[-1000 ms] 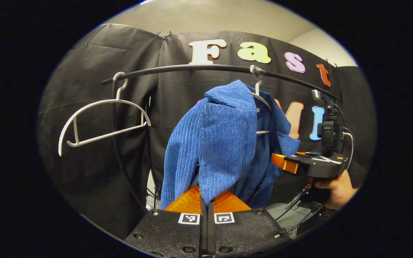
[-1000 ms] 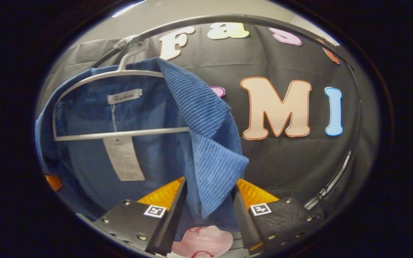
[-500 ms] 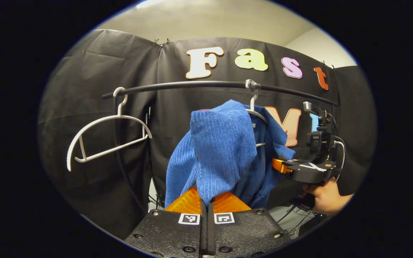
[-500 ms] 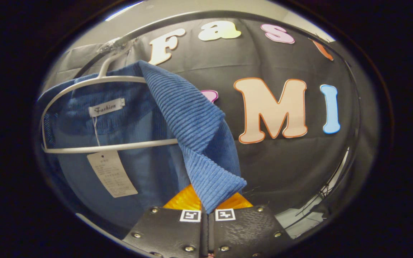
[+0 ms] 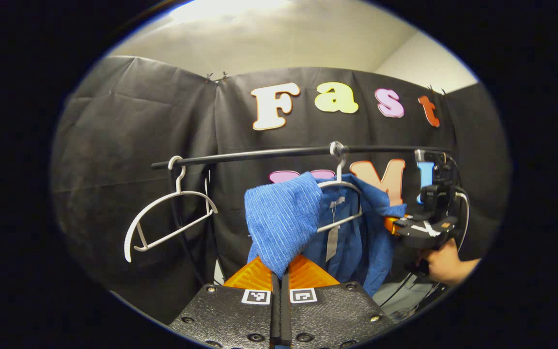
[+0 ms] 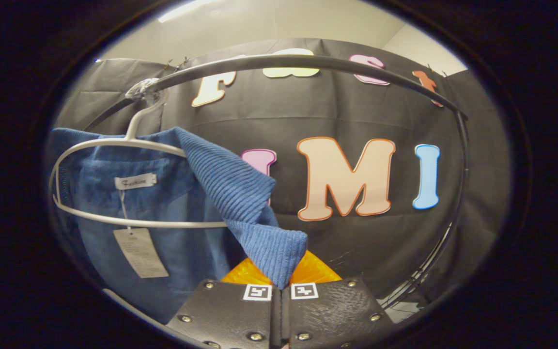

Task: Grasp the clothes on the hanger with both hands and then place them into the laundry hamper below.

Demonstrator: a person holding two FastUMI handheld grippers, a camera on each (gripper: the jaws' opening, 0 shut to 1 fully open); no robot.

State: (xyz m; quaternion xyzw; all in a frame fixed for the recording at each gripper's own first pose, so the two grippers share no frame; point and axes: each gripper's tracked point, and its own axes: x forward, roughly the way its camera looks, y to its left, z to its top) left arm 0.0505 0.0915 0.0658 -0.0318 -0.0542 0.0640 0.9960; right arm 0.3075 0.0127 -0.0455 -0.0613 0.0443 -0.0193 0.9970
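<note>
Both grippers, left gripper (image 5: 279,276) and right gripper (image 6: 279,278), have fingers pinching the blue garment (image 5: 284,220), apparently half off its hanger (image 6: 114,145).

Pretty clearly a recording booth set up like a laundry corner, not anyone's actual home. Wrinkled black cloth backdrop (image 5: 129,126) is pinned up in front of a plain beige wall (image 5: 279,39). A thin black metal clothes rail (image 5: 269,154) runs across it, with a bare white plastic hanger (image 5: 170,218) and a blue ribbed corduroy shirt (image 5: 284,223) hanging there. Loose cables (image 5: 405,286) dangle down low.
</note>
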